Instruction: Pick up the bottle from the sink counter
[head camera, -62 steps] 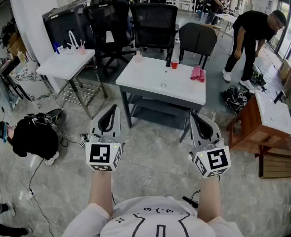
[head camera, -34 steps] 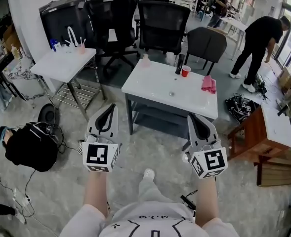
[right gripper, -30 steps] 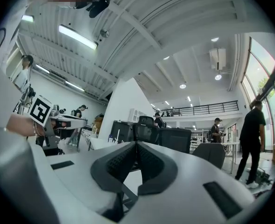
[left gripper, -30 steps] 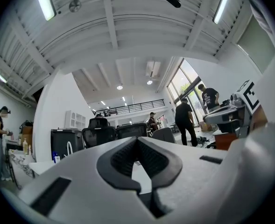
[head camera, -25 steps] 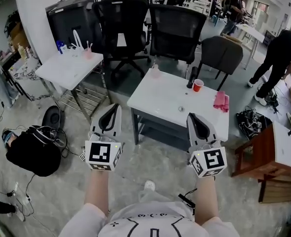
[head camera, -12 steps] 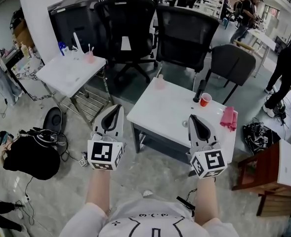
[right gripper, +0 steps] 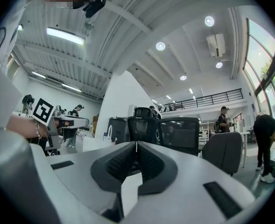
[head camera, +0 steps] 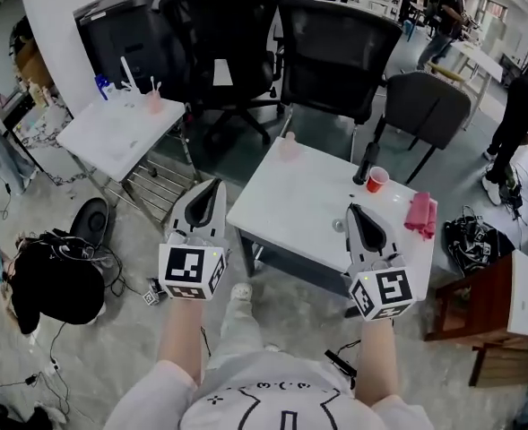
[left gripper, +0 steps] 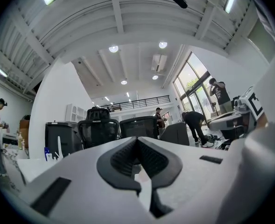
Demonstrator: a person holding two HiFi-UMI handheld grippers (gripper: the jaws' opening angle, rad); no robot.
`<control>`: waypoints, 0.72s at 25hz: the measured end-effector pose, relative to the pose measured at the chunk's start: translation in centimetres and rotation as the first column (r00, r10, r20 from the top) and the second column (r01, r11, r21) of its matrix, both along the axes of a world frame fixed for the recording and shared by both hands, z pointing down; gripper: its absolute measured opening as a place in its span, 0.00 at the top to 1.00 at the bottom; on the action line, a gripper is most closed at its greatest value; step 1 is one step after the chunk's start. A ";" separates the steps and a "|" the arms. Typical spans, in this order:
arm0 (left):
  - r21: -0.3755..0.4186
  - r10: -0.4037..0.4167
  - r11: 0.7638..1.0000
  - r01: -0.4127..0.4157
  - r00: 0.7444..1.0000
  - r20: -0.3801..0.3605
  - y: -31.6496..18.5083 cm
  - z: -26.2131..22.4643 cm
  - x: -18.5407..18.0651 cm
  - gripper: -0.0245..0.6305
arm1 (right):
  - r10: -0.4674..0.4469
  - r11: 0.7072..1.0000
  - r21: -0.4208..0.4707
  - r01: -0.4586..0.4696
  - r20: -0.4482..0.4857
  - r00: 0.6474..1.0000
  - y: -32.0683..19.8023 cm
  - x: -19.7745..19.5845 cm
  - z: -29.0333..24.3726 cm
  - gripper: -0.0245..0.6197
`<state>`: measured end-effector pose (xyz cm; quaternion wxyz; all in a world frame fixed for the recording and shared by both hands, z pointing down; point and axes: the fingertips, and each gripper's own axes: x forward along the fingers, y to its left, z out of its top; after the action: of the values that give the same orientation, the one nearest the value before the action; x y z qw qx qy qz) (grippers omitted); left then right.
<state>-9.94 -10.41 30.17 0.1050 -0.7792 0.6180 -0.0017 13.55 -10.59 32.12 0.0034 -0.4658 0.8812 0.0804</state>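
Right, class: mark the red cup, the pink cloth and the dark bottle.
red cup (head camera: 377, 180): head view, its side.
pink cloth (head camera: 419, 214): head view, its middle.
dark bottle (head camera: 366, 163): head view, its body.

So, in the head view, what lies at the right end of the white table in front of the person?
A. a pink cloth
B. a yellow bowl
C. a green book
A: a pink cloth lies crumpled near the right edge of the white table.

L gripper (head camera: 203, 206) closed, empty; R gripper (head camera: 360, 225) likewise, both level.
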 end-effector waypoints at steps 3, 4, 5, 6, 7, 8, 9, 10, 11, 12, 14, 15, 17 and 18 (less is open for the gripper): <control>0.004 0.016 1.000 -0.016 1.000 0.006 -2.5 0.0 -0.2 0.95 | 0.018 1.000 0.002 -0.018 0.004 1.000 -1.9 -0.2 0.2 0.91; 0.004 0.023 1.000 -0.023 1.000 0.008 -3.4 0.1 -0.3 0.95 | 0.025 1.000 0.000 -0.025 0.006 1.000 -2.7 -0.3 0.3 0.91; 0.002 0.030 1.000 -0.030 1.000 0.010 -4.3 0.2 -0.5 0.95 | 0.032 0.999 -0.003 -0.032 0.009 0.999 -3.6 -0.4 0.5 0.91; 0.001 0.035 0.999 -0.035 0.999 0.012 -5.3 0.3 -0.7 0.95 | 0.036 0.999 -0.007 -0.036 0.013 0.999 -4.5 -0.6 0.6 0.91; -0.001 0.039 0.999 -0.039 0.999 0.013 -6.3 0.4 -1.1 0.95 | 0.038 0.999 -0.011 -0.038 0.018 0.999 -5.4 -1.0 0.8 0.91; -0.003 0.042 0.999 -0.042 0.999 0.012 -7.3 0.5 -1.6 0.95 | 0.039 0.999 -0.015 -0.038 0.024 0.999 -6.4 -1.5 0.8 0.91; -0.005 0.046 0.999 -0.046 0.999 0.010 -8.5 0.6 -2.2 0.95 | 0.039 0.999 -0.018 -0.039 0.030 0.999 -7.4 -2.0 0.9 0.91; -0.008 0.051 0.999 -0.051 0.999 0.009 -9.6 0.7 -2.7 0.95 | 0.041 0.999 -0.022 -0.040 0.036 0.999 -8.5 -2.6 1.0 0.91; -0.011 0.056 0.998 -0.056 0.998 0.008 -10.8 0.8 -3.1 0.95 | 0.044 0.999 -0.026 -0.043 0.039 0.998 -9.6 -3.1 1.1 0.91; -0.014 0.062 0.998 -0.062 0.998 0.009 -12.0 1.0 -3.4 0.95 | 0.047 0.998 -0.031 -0.046 0.040 0.998 -10.7 -3.5 1.3 0.91; -0.023 0.073 0.997 -0.073 0.997 0.007 -14.4 1.5 -4.0 0.95 | 0.049 0.998 -0.042 -0.048 0.039 0.998 -13.0 -4.3 1.7 0.89; -0.027 0.077 0.997 -0.077 0.997 0.005 -15.6 1.7 -4.3 0.95 | 0.047 0.998 -0.049 -0.045 0.038 0.998 -14.1 -4.8 1.9 0.83; -0.034 0.084 0.996 -0.084 0.996 0.000 -18.0 2.1 -5.2 0.95 | 0.043 0.997 -0.061 -0.040 0.038 0.998 -16.2 -5.9 2.3 0.74; -0.037 0.088 0.995 -0.088 0.996 -0.003 -19.1 2.3 -5.6 0.95 | 0.044 0.997 -0.066 -0.042 0.038 0.998 -17.3 -6.4 2.4 0.72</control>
<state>-15.57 -29.55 32.48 0.0898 -0.8074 0.5830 -0.0080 7.17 -27.86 34.54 0.0039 -0.4861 0.8729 0.0424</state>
